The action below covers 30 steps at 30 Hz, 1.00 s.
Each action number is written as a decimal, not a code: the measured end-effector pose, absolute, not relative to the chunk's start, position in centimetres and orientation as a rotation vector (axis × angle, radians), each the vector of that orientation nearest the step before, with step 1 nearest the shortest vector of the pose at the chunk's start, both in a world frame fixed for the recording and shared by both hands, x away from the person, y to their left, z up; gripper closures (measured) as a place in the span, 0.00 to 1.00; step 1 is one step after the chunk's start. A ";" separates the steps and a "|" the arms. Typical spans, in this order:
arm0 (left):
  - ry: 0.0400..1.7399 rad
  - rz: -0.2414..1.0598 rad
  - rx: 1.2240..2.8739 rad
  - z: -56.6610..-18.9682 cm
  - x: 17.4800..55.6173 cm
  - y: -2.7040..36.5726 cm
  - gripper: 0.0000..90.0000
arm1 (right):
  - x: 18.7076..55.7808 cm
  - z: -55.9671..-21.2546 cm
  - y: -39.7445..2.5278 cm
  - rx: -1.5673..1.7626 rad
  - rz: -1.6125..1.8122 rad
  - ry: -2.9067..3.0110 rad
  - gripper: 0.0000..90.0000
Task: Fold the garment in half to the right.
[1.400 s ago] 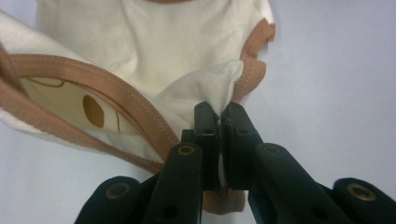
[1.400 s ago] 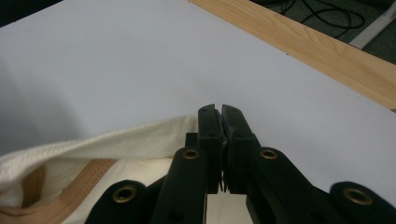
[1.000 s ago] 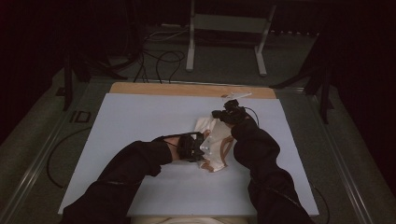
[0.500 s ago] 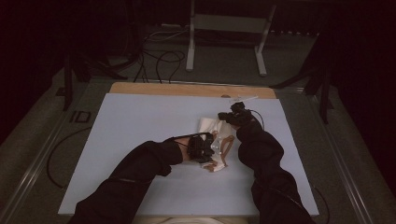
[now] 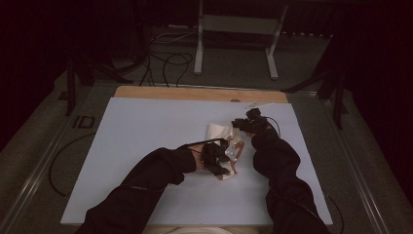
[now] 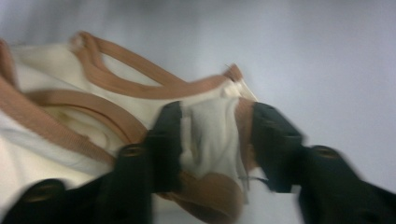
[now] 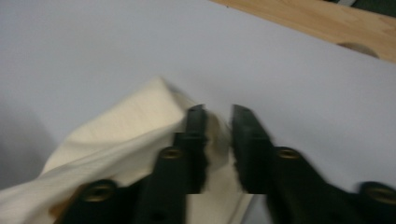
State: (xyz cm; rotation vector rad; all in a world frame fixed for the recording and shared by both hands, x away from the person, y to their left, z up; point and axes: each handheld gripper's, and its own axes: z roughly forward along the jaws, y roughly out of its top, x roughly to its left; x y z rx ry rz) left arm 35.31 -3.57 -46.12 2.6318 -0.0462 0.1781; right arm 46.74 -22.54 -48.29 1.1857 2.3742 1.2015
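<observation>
Cream cloth bag [image 5: 225, 141] with tan webbing straps [image 6: 116, 84] lies crumpled on the pale sheet [image 5: 146, 131] covering the table, roughly centre, a bit toward 4 o'clock from the sheet's middle.

Left gripper [image 5: 218, 161] sits at the bag's 7 o'clock end. In the left gripper view its jaws are partly apart with a fold of cream fabric and a tan strap end bunched between them; the left gripper [image 6: 212, 140] looks clamped on that fold, cloth touching both jaw faces. Straps loop away toward 10 o'clock in that view. Frame is motion-blurred, so fine contact is hard to judge.

Right gripper [image 5: 246, 123] is at the bag's 1 o'clock corner. In the right gripper view the right gripper [image 7: 218, 133] has its jaws close together with a narrow gap, and a thin edge of cream cloth sits in that gap. The bag's pointed corner [image 7: 156, 88] rises at 11 o'clock of the jaws, lifted off the sheet. Rest of the cloth drapes down to 8 o'clock.

Both dark sleeves [image 5: 146, 185] come in from 6 o'clock. Bare wooden edge [image 5: 195, 92] of the table shows at 12 o'clock beyond the sheet, and cables [image 5: 165, 63] lie on the floor behind it.
</observation>
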 end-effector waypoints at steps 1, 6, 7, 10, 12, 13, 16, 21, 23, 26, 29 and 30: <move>-0.038 0.169 2.622 -45.9 35.3 -3.5 0.52 | 46.7 -48.3 -22.6 1.197 1.198 2.376 0.67; 0.010 0.158 2.577 -44.9 35.3 -2.9 0.37 | 46.8 -47.9 -22.9 1.215 1.186 2.381 0.45; 0.028 0.154 2.569 -44.7 35.3 -2.7 0.33 | 46.8 -47.8 -22.9 1.219 1.191 2.378 0.44; 0.050 0.129 2.550 -44.3 35.4 -2.2 0.21 | 46.7 -47.4 -22.9 1.223 1.193 2.371 0.41; 0.062 0.156 2.544 -44.1 35.3 -1.7 0.13 | 46.6 -47.1 -22.9 1.220 1.191 2.374 0.40; 0.069 0.161 2.541 -44.0 35.3 -1.5 0.11 | 46.5 -47.0 -22.9 1.219 1.194 2.371 0.40; 0.085 0.148 2.523 -43.6 35.3 -0.7 0.02 | 46.1 -46.5 -22.7 1.197 1.192 2.376 0.41; 0.136 0.154 2.493 -43.5 35.3 0.8 0.00 | 45.8 -46.4 -22.6 1.188 1.169 2.385 0.44; 0.140 0.166 2.477 -43.3 35.4 1.4 0.00 | 45.8 -46.6 -22.7 1.197 1.172 2.384 0.46; 0.157 0.157 2.458 -43.3 35.5 2.4 0.00 | 45.7 -47.0 -22.8 1.210 1.160 2.385 0.47; 0.171 0.165 2.461 -43.5 35.6 3.1 0.00 | 45.7 -47.3 -22.9 1.216 1.150 2.389 0.49; 0.179 0.175 2.460 -43.6 35.5 3.8 0.00 | 45.6 -47.7 -22.8 1.216 1.138 2.395 0.50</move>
